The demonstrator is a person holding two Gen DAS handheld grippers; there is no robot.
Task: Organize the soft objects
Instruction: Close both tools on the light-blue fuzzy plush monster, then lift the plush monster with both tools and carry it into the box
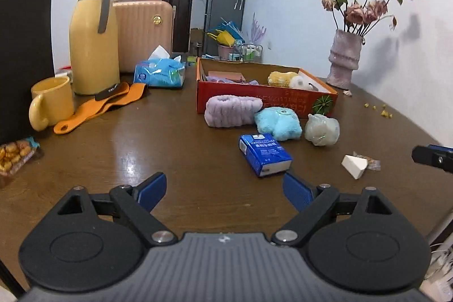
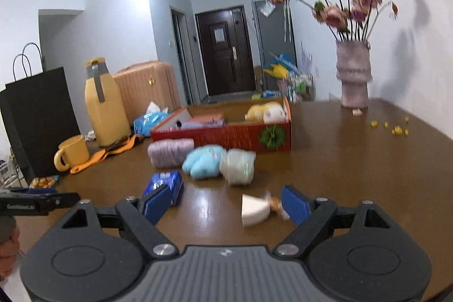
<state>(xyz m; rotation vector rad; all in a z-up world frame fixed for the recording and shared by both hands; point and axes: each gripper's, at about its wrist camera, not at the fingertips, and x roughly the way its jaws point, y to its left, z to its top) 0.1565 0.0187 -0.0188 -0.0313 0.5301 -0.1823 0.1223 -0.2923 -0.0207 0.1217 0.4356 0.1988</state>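
Observation:
A red cardboard box [image 1: 226, 99] stands mid-table with a yellow plush [image 1: 281, 78] and a white plush [image 1: 301, 82] inside. In front of it lie a lilac fluffy band [image 1: 232, 111], a light blue plush [image 1: 279, 122] and a pale mesh puff [image 1: 322, 129]. A blue tissue pack [image 1: 264, 154] lies just ahead of my open, empty left gripper [image 1: 223, 183]. My right gripper [image 2: 225, 197] is open. A white wedge sponge [image 2: 254, 210] lies on the table between its fingertips, close to the right one, with no pad pressing on it. The tissue pack [image 2: 164, 183] sits behind its left finger.
A yellow jug [image 1: 93, 38], yellow mug [image 1: 52, 104], orange strap [image 1: 99, 106] and blue tissue packet [image 1: 160, 72] fill the left. A black bag [image 1: 25, 47] and snack packet [image 1: 15, 154] stand far left. A vase of dried flowers [image 1: 344, 61] and yellow crumbs [image 1: 379, 109] are at the right.

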